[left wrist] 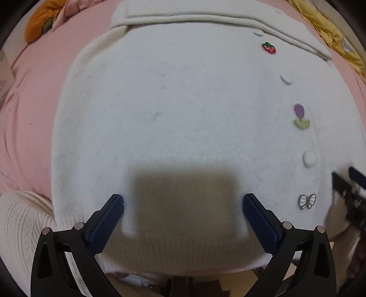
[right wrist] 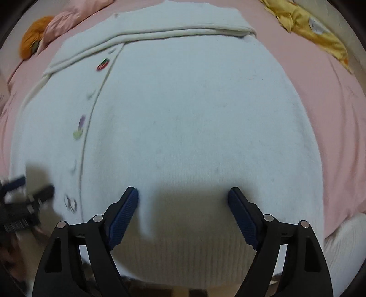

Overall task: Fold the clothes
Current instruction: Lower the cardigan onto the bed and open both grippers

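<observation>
A white fluffy cardigan [left wrist: 171, 102] [right wrist: 194, 114] lies flat, front up, on a pink sheet [left wrist: 27, 125] [right wrist: 331, 102]. Its sleeves are folded across the top. Along the button line are a strawberry patch [left wrist: 268, 47] [right wrist: 103, 64], a purple flower and a bow. My left gripper [left wrist: 183, 197] stands wide open, tips down on the fabric just above the ribbed hem [left wrist: 183, 251], left of the buttons. My right gripper [right wrist: 183, 189] is open too, over the right half near the hem [right wrist: 187, 258]. Nothing is pinched between either pair of pads. Each gripper shows blurred at the other view's edge.
An orange plush [left wrist: 41, 20] [right wrist: 32, 36] lies at the far left corner and a yellow cloth [left wrist: 327, 29] [right wrist: 308, 27] at the far right. Two white ribbed knit pieces lie beside the hem, one at the left [left wrist: 20, 224] and one at the right [right wrist: 343, 239]. The bed's near edge runs just below the hem.
</observation>
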